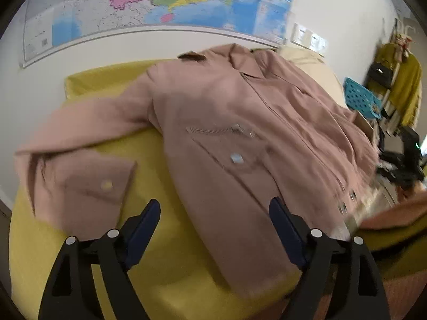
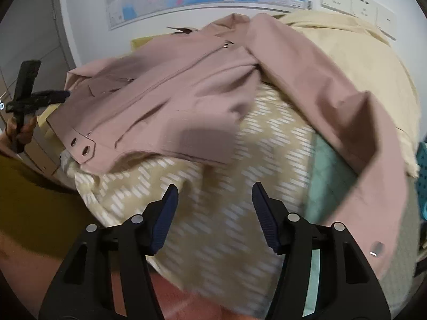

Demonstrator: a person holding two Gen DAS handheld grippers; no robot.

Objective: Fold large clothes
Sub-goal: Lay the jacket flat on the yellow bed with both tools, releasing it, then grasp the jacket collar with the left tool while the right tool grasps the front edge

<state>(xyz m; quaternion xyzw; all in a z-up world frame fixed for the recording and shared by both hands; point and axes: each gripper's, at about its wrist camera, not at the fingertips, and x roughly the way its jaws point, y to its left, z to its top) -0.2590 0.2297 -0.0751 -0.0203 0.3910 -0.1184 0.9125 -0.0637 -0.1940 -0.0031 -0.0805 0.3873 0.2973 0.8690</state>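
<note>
Both jaws wide, empty — left gripper should take the dusty-pink zip-front jacket near-left sleeve cuff, probably; right gripper the hem — fold inward.

Dusty-pink jacket on yellow cover; beige cloth with white dashes; blue basket.
</note>
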